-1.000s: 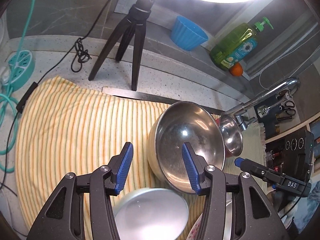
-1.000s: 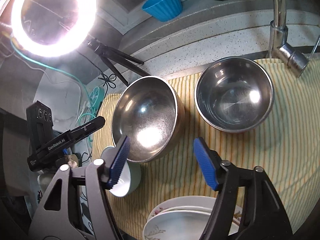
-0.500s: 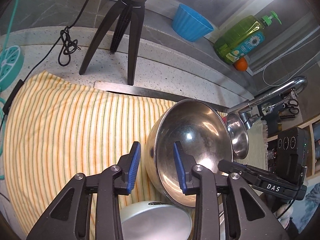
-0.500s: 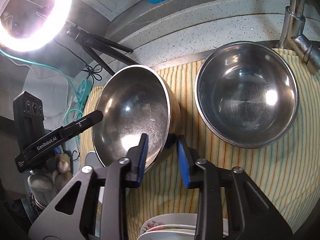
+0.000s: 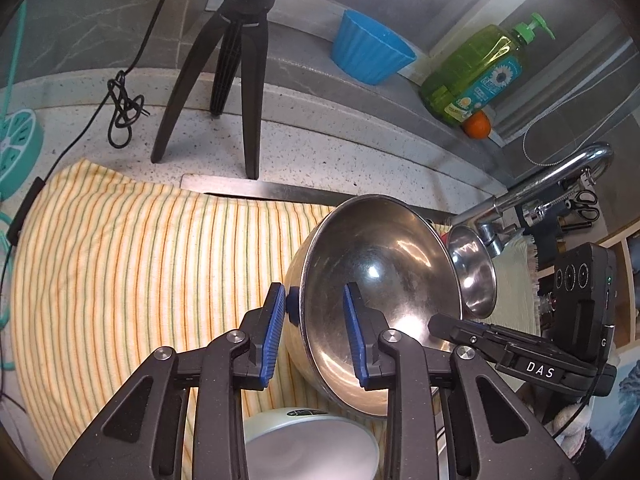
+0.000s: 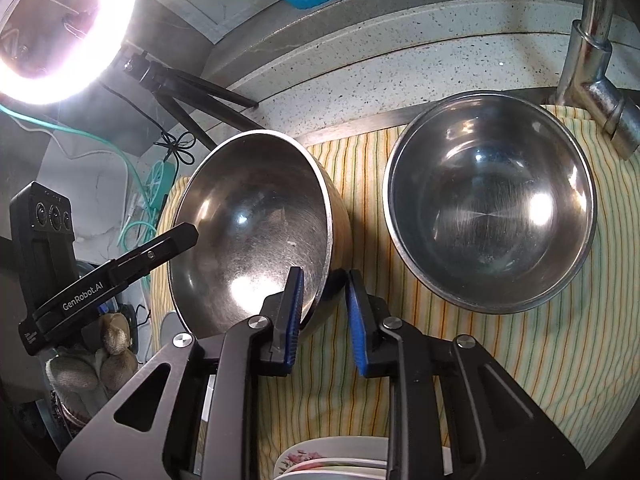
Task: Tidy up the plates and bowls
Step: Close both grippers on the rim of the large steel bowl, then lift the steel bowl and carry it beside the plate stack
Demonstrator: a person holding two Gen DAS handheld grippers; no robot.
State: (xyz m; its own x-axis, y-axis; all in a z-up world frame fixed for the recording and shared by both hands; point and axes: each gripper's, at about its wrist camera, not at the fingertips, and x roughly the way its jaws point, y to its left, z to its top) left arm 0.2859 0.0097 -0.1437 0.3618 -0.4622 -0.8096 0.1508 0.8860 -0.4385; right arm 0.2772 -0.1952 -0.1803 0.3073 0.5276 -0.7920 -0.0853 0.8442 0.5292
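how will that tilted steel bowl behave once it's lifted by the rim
The steel bowl looks thin-walled, so probably light and stiff. Its polished rim may slip between the pads. Gripped at two rim spots by left gripper and right gripper, it should stay steady.

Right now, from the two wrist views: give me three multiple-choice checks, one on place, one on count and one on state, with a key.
1. Where is the blue bowl?
A. stacked on the plates
B. on the ledge behind the counter
C. under the faucet

2. How many steel bowls are on the striped cloth?
A. one
B. two
C. four

3. The steel bowl nearer the tripod is:
A. upside down
B. full of water
C. tilted, with one side of its rim raised

Key:
1 B, it stands on the grey ledge near the soap bottle.
2 B, two show side by side in the right wrist view.
3 C, its opening leans sideways and it is empty.
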